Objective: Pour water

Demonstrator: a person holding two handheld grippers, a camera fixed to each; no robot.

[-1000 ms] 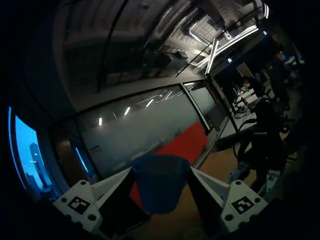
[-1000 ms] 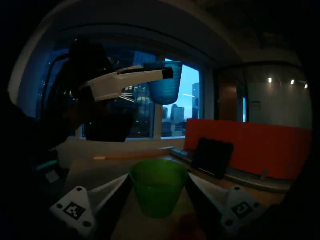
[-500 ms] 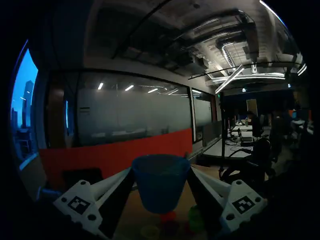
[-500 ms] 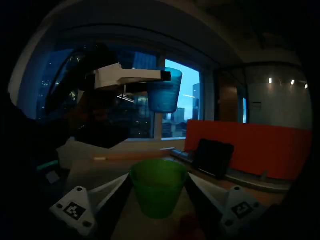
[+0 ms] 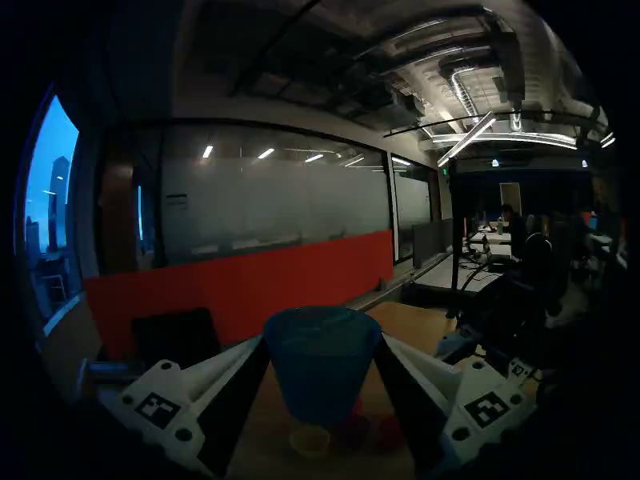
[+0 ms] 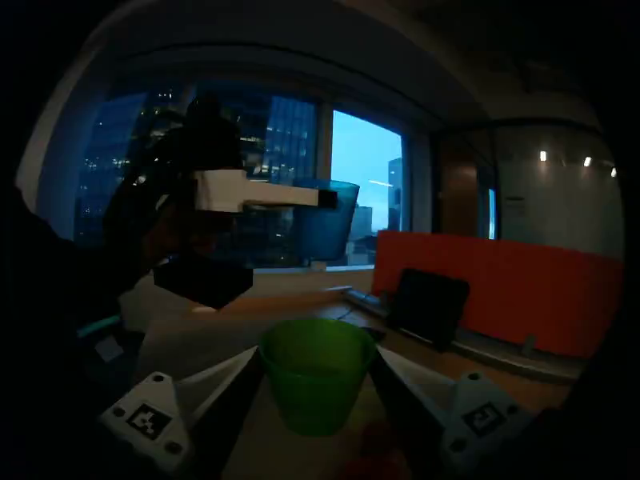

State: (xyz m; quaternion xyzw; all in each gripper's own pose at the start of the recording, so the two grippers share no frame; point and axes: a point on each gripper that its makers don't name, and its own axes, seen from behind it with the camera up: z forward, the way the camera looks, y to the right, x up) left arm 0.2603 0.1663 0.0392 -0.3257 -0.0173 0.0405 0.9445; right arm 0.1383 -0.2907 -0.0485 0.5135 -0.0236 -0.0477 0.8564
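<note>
A blue cup (image 5: 322,364) stands upright between the white fingers of my left gripper (image 5: 322,370), which is shut on it. In the right gripper view that same blue cup (image 6: 324,220) hangs up and to the left, held level by the left gripper (image 6: 312,198) and a person's hand (image 6: 172,232). A green cup (image 6: 317,374) sits upright in my right gripper (image 6: 317,380), with both fingers pressed on its sides. The blue cup is above and beyond the green one, apart from it.
A wooden table (image 6: 264,432) lies below both cups. Small yellow and red round things (image 5: 336,436) lie on it under the blue cup. An orange partition (image 6: 512,292) and a dark flat object (image 6: 424,308) stand behind. Windows (image 6: 364,188) are at the far left.
The left gripper has swung from a tilted pose back to level and come lower, with the blue cup upright. The right gripper and green cup have stayed put.
</note>
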